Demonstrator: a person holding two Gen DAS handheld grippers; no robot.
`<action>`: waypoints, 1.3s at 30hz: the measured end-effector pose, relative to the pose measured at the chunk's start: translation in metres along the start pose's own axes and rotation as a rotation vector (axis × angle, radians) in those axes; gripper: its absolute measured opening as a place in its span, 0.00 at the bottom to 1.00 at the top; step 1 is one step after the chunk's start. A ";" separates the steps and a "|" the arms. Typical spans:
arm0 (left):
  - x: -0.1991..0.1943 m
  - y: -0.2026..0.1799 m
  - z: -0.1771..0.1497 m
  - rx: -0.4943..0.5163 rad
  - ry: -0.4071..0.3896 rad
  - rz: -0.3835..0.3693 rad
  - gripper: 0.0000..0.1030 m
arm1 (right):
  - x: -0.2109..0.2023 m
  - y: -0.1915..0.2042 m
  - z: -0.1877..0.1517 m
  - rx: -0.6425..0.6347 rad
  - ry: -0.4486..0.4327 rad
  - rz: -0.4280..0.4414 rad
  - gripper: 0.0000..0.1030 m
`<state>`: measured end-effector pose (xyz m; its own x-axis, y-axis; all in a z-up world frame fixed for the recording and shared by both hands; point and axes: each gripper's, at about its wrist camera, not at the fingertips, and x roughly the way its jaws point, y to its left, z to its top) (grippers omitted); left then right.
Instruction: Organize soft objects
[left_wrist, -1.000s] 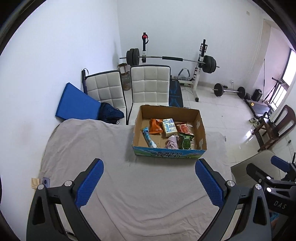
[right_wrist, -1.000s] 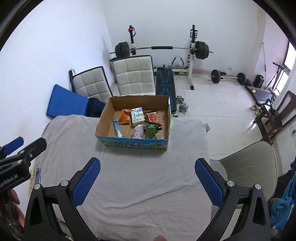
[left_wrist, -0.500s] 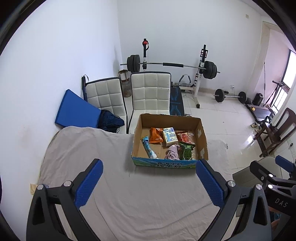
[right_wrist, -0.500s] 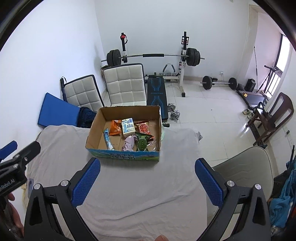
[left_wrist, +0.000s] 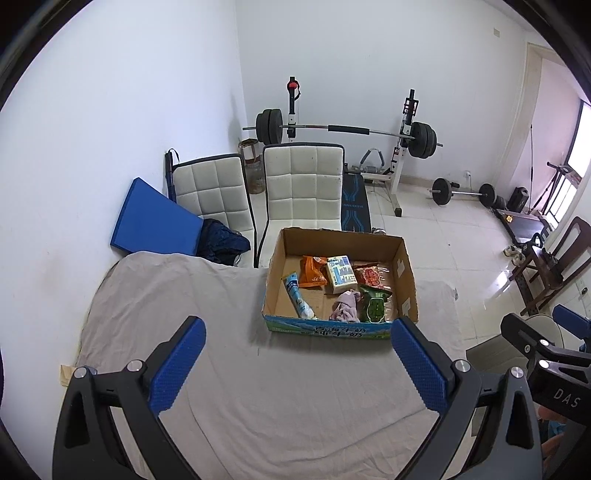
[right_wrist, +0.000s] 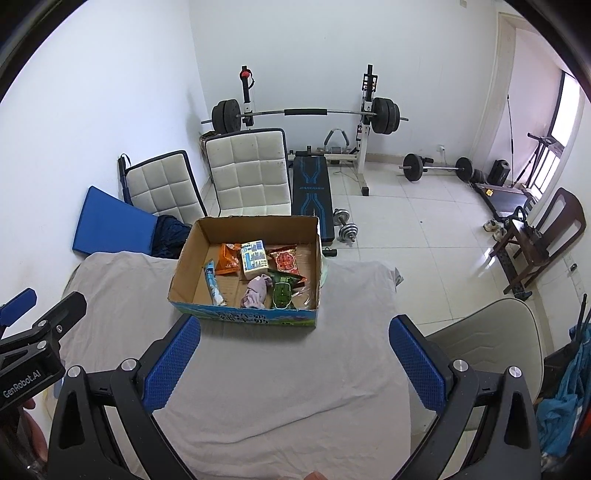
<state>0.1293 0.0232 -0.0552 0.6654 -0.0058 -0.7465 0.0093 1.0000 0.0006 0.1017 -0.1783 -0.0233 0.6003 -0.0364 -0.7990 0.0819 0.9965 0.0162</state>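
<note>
We held the left tongs (left_wrist: 298, 360) and the right tongs (right_wrist: 294, 357) spread wide and empty above the grey-clothed counter (left_wrist: 295, 406). The cardboard box (left_wrist: 275, 284) stood ahead at the counter's far side, with the pink cloth (left_wrist: 345, 310) inside, between a blue tube (left_wrist: 297, 295) and a green packet (left_wrist: 375, 308).

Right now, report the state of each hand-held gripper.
Left hand-held gripper: open, holding nothing.
Right hand-held gripper: open, holding nothing.
</note>
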 end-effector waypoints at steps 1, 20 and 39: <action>0.000 0.000 0.000 0.000 -0.002 0.001 1.00 | 0.000 -0.001 0.000 0.001 0.000 0.001 1.00; 0.001 0.000 0.002 0.004 0.009 0.012 1.00 | 0.000 -0.004 0.003 -0.002 0.000 -0.004 1.00; 0.009 0.000 0.001 0.020 0.000 0.050 1.00 | 0.002 -0.009 0.000 0.000 -0.003 -0.032 1.00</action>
<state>0.1361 0.0227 -0.0610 0.6654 0.0441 -0.7452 -0.0092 0.9987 0.0509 0.1019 -0.1875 -0.0247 0.5994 -0.0683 -0.7975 0.1012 0.9948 -0.0092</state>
